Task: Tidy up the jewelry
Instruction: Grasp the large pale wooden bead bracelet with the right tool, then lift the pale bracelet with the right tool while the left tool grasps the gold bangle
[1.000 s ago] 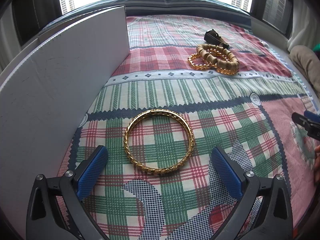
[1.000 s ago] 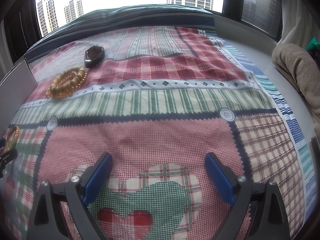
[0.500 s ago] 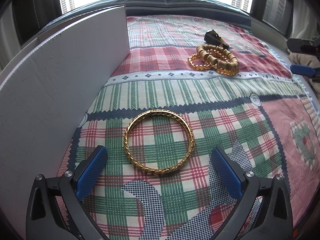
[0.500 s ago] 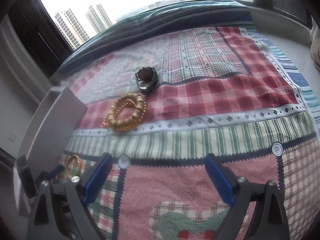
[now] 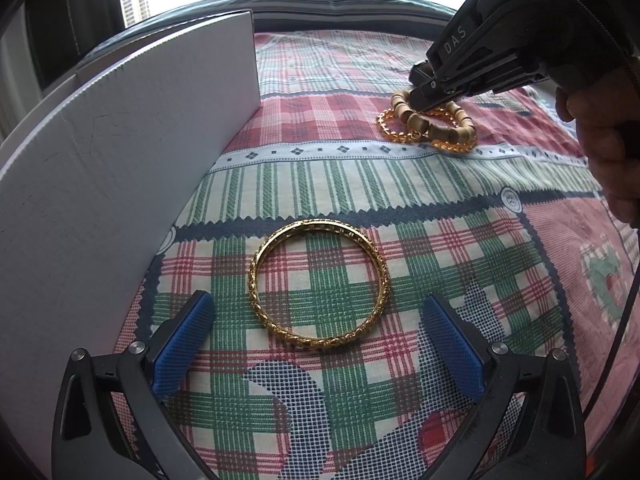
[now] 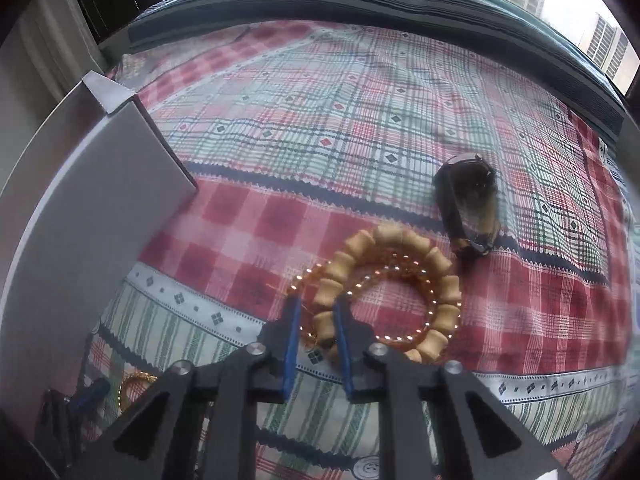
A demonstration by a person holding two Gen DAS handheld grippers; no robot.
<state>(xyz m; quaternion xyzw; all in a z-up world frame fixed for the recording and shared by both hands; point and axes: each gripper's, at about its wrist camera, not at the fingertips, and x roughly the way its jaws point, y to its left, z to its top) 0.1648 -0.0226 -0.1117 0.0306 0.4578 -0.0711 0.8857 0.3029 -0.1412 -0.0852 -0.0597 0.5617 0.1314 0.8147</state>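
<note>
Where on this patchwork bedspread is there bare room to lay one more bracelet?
Free: the striped band between the gold bangle and the wooden bead bracelet, and the pink patch right of the bangle. Crowded: the beads, amber chain and dark watch, where the right gripper pinches.

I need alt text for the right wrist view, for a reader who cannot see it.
The right gripper is shut on the wooden bead bracelet, which lies over an amber bead strand on a patchwork bedcover. A dark watch lies just beyond, and a white board stands at left.
</note>
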